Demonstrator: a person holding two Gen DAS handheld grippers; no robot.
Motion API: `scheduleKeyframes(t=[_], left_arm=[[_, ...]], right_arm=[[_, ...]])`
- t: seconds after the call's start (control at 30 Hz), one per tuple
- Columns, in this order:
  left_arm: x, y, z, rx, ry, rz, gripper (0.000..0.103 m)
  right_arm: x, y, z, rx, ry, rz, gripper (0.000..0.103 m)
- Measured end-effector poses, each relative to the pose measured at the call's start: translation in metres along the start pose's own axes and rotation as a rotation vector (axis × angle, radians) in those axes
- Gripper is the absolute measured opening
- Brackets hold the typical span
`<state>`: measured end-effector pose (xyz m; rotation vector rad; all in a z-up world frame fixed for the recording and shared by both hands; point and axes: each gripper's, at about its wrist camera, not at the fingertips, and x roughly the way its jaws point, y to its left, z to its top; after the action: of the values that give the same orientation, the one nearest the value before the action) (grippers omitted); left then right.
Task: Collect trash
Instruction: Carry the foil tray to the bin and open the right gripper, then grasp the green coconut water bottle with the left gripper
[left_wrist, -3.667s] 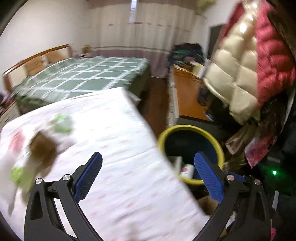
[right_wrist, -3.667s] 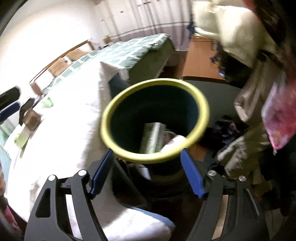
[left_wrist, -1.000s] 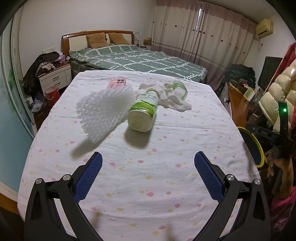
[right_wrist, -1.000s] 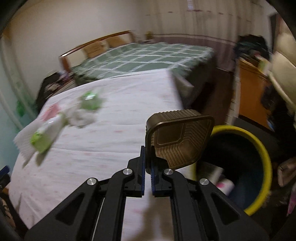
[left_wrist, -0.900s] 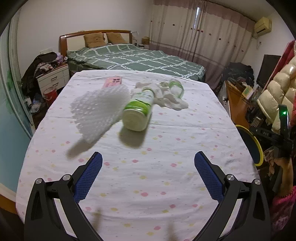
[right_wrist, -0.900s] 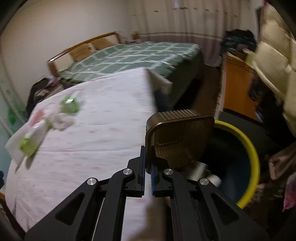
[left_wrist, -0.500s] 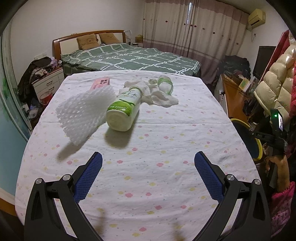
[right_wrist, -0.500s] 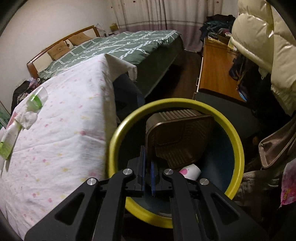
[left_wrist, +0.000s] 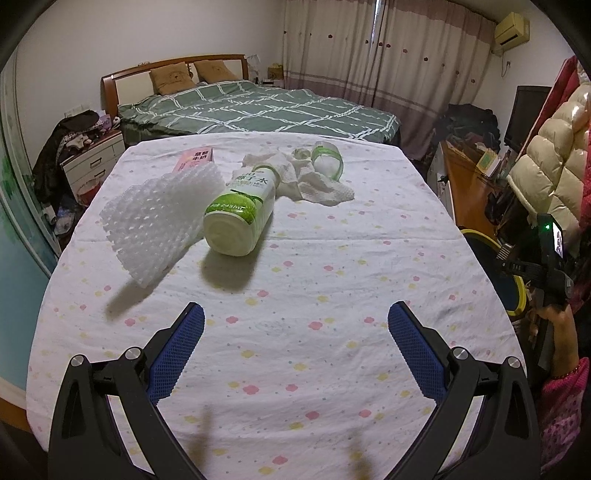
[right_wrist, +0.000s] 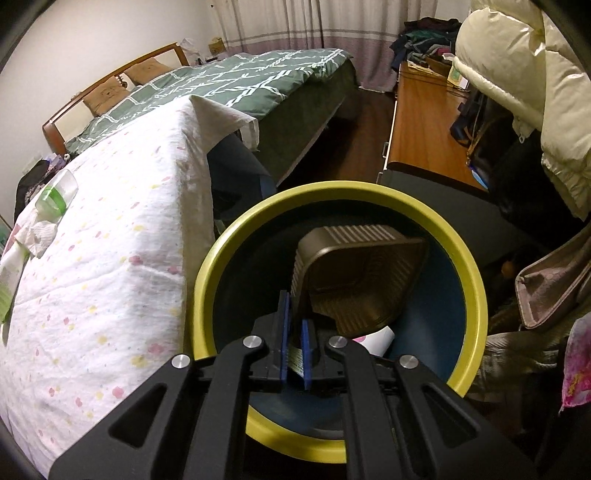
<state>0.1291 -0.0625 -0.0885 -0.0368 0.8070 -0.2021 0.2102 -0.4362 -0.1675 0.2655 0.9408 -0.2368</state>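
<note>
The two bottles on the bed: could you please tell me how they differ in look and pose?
The near bottle is white and opaque with a printed green label; the far bottle is clear with a green band. The near bottle lies with its base toward the camera and its neck on the white tissue; the far bottle lies beyond that tissue and looks smaller. Both lie on their sides on the flowered sheet.

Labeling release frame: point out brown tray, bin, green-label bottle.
brown tray (right_wrist: 354, 273): right wrist view, ribbed underside.
bin (right_wrist: 476, 280): right wrist view, yellow rim, right side.
green-label bottle (left_wrist: 240, 206): left wrist view, green label band.
</note>
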Motion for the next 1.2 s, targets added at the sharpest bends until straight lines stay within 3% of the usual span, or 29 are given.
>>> scheduleKeyframes(t=[0.1, 0.17, 0.2, 0.63, 1.2], left_arm=[[0.001, 0.000, 0.000, -0.004, 0.000, 0.001, 0.098], [0.002, 0.001, 0.000, -0.006, 0.001, 0.002, 0.098], [0.002, 0.001, -0.001, -0.008, 0.002, 0.002, 0.098], [0.013, 0.007, 0.004, -0.003, 0.002, 0.006, 0.098], [0.094, 0.050, 0.050, -0.032, 0.071, 0.031, 0.098]], right_arm=[[0.000, 0.000, 0.000, 0.000, 0.000, -0.008, 0.020], [-0.001, 0.000, 0.000, 0.000, -0.007, -0.014, 0.037], [-0.002, 0.000, 0.000, 0.000, -0.008, -0.014, 0.038], [-0.022, 0.007, -0.007, -0.008, -0.045, 0.015, 0.045], [-0.023, 0.016, -0.010, -0.016, -0.044, 0.055, 0.046]])
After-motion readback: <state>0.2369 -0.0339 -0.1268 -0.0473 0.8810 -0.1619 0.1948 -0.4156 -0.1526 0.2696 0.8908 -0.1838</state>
